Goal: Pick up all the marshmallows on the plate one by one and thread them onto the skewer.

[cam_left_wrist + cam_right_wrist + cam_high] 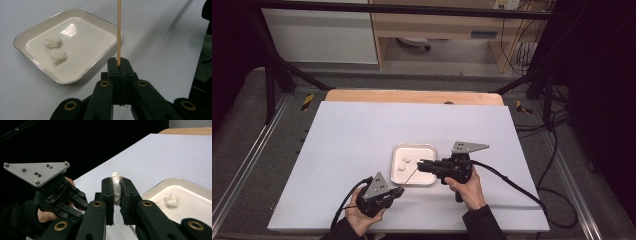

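Note:
A thin wooden skewer stands straight up out of my left gripper, whose jaws are shut on its lower end. From above, the left gripper sits near the table's front edge and the skewer slants up and right toward my right gripper. The right gripper is shut on a white lumpy piece, held over the tray's right part. The skewer's tip meets that piece. Two more white pieces lie in the shallow white tray.
The tray sits in the middle of a white table sheet. The left gripper's grey plate and the hand holding it show beyond my right jaws. Cables trail off the table's right side. A wooden board edges the far side.

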Demonstrator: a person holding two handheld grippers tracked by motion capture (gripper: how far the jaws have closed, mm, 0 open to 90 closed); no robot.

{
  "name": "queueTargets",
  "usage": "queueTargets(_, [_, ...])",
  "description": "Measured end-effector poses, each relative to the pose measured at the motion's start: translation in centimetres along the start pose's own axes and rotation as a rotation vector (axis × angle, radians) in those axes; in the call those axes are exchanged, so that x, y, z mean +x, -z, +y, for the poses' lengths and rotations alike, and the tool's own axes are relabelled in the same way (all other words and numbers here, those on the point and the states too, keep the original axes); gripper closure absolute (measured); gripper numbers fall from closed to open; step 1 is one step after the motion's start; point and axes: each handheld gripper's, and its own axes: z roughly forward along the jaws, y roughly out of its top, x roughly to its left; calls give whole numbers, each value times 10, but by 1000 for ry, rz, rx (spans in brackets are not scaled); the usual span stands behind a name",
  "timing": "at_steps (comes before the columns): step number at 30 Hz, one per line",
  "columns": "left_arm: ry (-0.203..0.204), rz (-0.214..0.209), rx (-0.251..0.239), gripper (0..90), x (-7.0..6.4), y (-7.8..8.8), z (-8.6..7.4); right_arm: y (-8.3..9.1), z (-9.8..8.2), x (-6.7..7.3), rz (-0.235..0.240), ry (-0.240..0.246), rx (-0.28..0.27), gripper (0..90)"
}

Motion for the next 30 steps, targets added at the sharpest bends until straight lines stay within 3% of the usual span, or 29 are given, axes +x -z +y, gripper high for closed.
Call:
queueTargets(16, [11, -25, -3, 890, -1, -4, 1, -2, -4, 1, -7, 0, 18, 824])
queueTargets(17, [19, -38, -33, 889, -1, -2, 2, -2, -5, 1, -7, -5, 23, 823])
queueTargets(18, [27, -43, -54, 890, -2, 0, 8, -5, -6, 0, 15, -13, 72, 821])
queueTargets(19, [-13, 0, -46, 889, -5, 2, 12, -13, -13, 2, 26, -5, 118, 818])
queueTargets(20, [-25, 17, -42, 890, -6, 0, 11, -20, -19, 4, 39, -5, 125, 819])
queueTargets(21, [12, -13, -56, 890, -3, 0, 8, -23, -20, 5, 34, 10, 111, 819])
queueTargets(22, [21, -20, -51, 890, -1, 1, 6, -23, -18, 5, 42, 13, 118, 817])
queueTargets(30, [28, 2, -39, 889, -1, -1, 7, -27, -21, 5, 22, 5, 111, 809])
